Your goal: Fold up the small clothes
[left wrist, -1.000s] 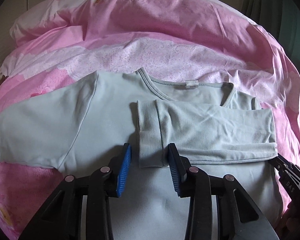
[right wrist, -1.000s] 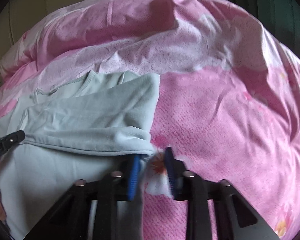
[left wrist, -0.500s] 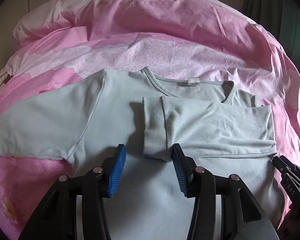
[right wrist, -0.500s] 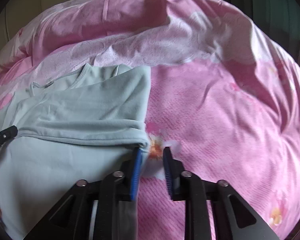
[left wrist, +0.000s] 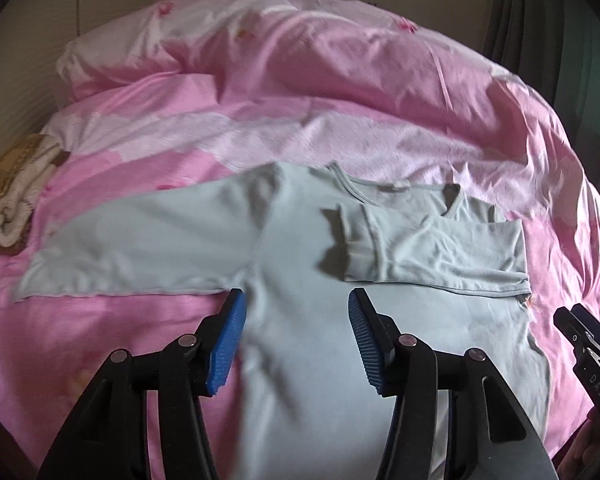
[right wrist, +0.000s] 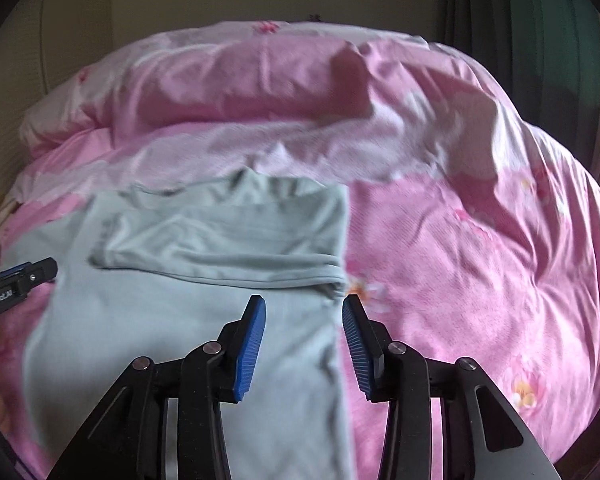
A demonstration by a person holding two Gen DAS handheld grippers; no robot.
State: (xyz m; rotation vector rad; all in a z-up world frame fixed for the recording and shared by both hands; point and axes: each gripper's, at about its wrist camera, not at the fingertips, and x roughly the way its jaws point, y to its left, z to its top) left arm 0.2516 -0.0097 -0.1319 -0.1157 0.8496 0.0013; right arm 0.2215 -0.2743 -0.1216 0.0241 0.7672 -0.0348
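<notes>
A: Pink quilt (left wrist: 380, 92) covers the bed, pale blue shirt (left wrist: 308, 320) lies flat on it, neck to the far side. One sleeve (left wrist: 432, 248) is already folded across the chest; the other sleeve (left wrist: 140, 248) is spread out over the quilt.

B: Tongs?

A: Left tongs (left wrist: 296, 340) apart, nothing between them, hovering over the shirt body. Right tongs (right wrist: 304, 344) apart too, over the shirt's side edge, empty. Both have just been opening.

B: Versus a second ago?

A: Left pads were flanking the folded sleeve's cuff, right ones nearly shut at the fold by the armpit. Now both are backed off and higher, and the sleeve stays put.

B: So first sleeve fold looks done.

A: I'd say so. Next: left tongs go to the spread sleeve's cuff, pinch it, carry it across the chest.
</notes>
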